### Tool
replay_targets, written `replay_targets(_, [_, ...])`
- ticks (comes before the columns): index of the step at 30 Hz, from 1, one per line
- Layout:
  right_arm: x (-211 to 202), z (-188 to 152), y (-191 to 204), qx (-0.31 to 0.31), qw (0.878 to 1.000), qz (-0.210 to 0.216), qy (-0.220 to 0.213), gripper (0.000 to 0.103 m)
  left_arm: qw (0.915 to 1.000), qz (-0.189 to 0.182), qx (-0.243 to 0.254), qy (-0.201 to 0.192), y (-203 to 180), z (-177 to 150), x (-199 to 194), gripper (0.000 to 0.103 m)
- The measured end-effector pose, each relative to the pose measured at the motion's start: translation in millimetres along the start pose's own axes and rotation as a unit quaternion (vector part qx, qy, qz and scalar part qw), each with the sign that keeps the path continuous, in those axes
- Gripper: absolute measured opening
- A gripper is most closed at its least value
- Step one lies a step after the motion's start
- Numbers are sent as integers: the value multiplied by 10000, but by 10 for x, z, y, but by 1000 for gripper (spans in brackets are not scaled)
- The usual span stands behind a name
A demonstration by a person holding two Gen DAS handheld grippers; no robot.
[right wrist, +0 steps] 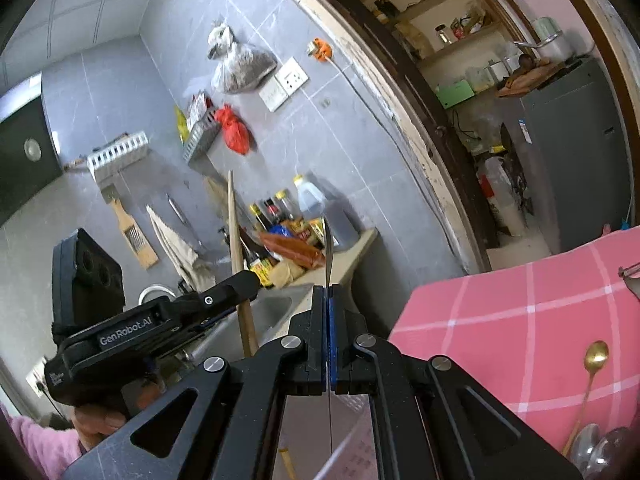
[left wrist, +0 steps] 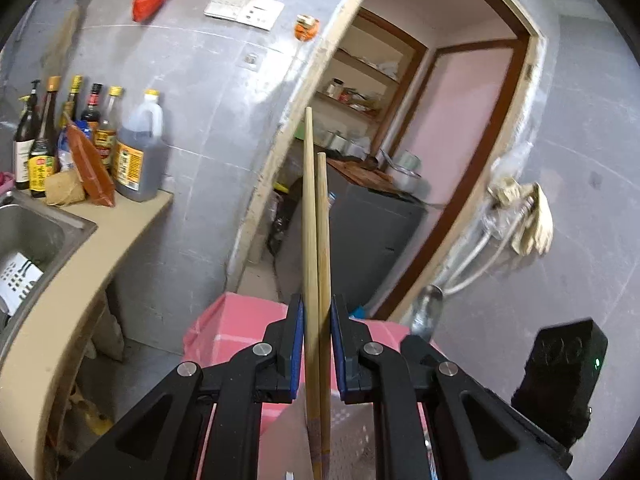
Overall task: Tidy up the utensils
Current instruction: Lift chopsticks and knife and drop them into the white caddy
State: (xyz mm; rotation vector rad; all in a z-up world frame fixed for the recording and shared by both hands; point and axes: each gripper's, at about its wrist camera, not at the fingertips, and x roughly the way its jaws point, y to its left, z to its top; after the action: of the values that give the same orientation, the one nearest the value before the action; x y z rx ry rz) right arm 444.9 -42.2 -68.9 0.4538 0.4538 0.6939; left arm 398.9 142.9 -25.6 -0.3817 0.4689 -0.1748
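Both grippers raised and loaded above the pink checked cloth.

Left gripper [left wrist: 316, 344] with fingers clamped on a pair of wooden chopsticks [left wrist: 316, 240], tips pointing up toward the doorway; right gripper [right wrist: 329, 332] with fingers pressed tight on a thin metal utensil [right wrist: 329, 248] seen edge-on, kind impossible to tell. Down on the pink checked cloth [right wrist: 520, 304], near its right edge, a gold spoon [right wrist: 592, 368] beside some silvery spoons [right wrist: 592, 448], blurred. Off to the side, on the bench [left wrist: 120, 216]: a steel sink [left wrist: 36, 232] holding a white slotted holder [left wrist: 18, 280], contents unclear; sauce bottles [left wrist: 44, 136] and a dark-liquid jug [left wrist: 140, 152] crowded at the bench's far corner. On the wall, a grey basket [right wrist: 202, 136] stuffed with packets.
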Motion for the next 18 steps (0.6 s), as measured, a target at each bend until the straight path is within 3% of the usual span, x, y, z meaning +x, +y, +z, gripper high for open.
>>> replay_targets(11, [-88, -36, 27, -234, 9993, -161, 243, 3, 9989, -330, -69, 327, 69, -148, -53, 15])
replay_targets(14, [-126, -35, 19, -211, 9992, -239, 242, 6, 9988, -342, -97, 343, 74, -146, -94, 25])
replay_targets(16, [-160, -20, 21, -197, 9992, -282, 213, 15, 9988, -361, -127, 293, 74, -140, -137, 36])
replay_targets(18, [-220, 3, 33, -213, 9991, -327, 139, 21, 9990, -357, -145, 223, 64, -126, -184, 40])
